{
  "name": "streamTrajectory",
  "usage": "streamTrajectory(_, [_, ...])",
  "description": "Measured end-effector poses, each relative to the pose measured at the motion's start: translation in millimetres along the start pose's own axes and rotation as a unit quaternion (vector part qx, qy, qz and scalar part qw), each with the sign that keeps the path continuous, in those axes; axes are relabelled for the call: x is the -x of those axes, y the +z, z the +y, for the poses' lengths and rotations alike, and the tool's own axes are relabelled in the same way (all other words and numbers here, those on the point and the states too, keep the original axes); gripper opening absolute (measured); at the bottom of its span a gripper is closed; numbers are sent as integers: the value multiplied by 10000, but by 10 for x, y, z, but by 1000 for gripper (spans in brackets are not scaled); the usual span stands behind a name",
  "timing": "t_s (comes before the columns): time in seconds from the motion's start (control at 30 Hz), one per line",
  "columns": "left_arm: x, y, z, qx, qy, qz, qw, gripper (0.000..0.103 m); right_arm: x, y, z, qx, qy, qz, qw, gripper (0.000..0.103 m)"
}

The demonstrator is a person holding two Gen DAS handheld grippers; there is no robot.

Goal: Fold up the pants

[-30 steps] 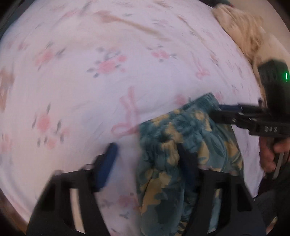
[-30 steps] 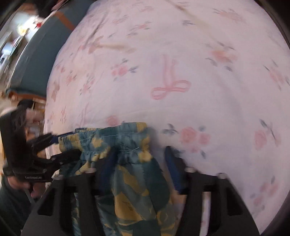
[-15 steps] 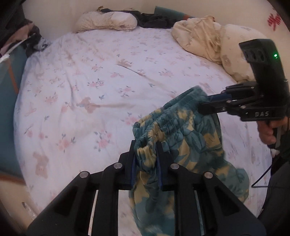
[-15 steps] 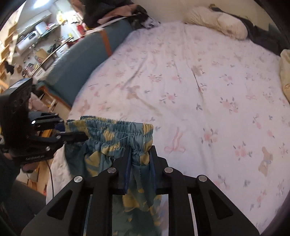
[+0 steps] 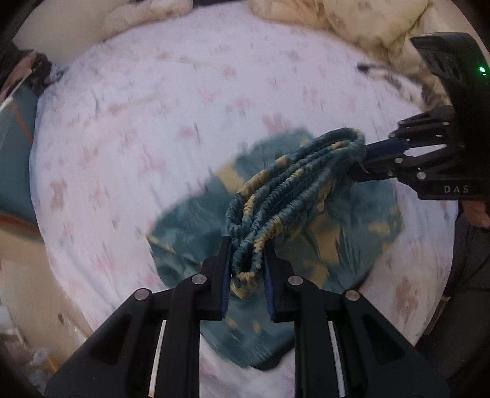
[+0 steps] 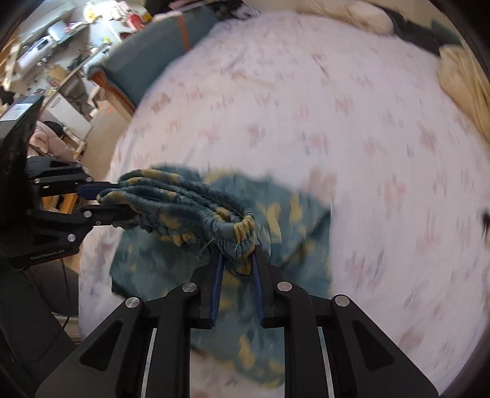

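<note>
In the left wrist view, the left gripper (image 5: 246, 269) has its jaws clenched on one end of the gathered elastic waistband (image 5: 294, 180) of the teal-and-yellow patterned pants (image 5: 346, 232). The waistband stretches from there to the right gripper (image 5: 366, 156), whose jaws are clamped on its other end. The rest of the pants hangs below the waistband, blurred, over the floral bed sheet (image 5: 153, 122), with cream pillows (image 5: 352, 21) beyond the sheet's far edge. In the right wrist view, the right gripper (image 6: 236, 266) pinches the waistband (image 6: 183, 205) end nearest it, and the left gripper (image 6: 101, 200) grips the far end. The pants (image 6: 291, 232) drape beneath the waistband above the bed sheet (image 6: 352, 122).
</note>
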State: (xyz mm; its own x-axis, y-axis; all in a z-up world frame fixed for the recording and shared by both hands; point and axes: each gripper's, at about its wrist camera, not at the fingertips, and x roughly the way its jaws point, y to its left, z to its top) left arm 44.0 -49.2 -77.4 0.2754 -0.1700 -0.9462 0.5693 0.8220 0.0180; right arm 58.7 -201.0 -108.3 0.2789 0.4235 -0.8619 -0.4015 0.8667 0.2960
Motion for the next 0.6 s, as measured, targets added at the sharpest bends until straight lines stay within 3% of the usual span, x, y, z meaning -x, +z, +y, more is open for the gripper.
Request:
streamTrajectory(0.13, [-143,-281,-273,177,139,366,9991,21,-100,-381,-37,-949,-17,361,9948,19])
streamTrajectory(0.17, [-180,-359,-306,266,165,528,9981,23,-108,-466,-41,-1142,25,456,9924,23])
streamTrajectory(0.23, [-205,-466,-293,444,146,788,9958,37,-129,-629,-11,-1250,91,827,9887,24])
streamTrajectory(0.3, [-108,-558,-226,595,-11,803,9950,37,-78,-767,4,-1236,187,1078,9863,24])
streamTrajectory(0.37, [40,-572,-116,897,-35,523,9946,40,48,-839,-40,-1293,145,905,9874,24])
streamTrajectory(0.43, [179,-564,48,1384,-288,126,9899,51,185,-797,-132,-1406,104,474,9889,24])
streamTrajectory(0.5, [201,-536,162,1842,-192,-276,9823,50,242,-674,-162,-1377,186,19,9903,24])
streamTrajectory(0.6, [-75,-443,147,1965,41,-181,9803,45,83,-477,-61,-1192,294,-153,9923,24])
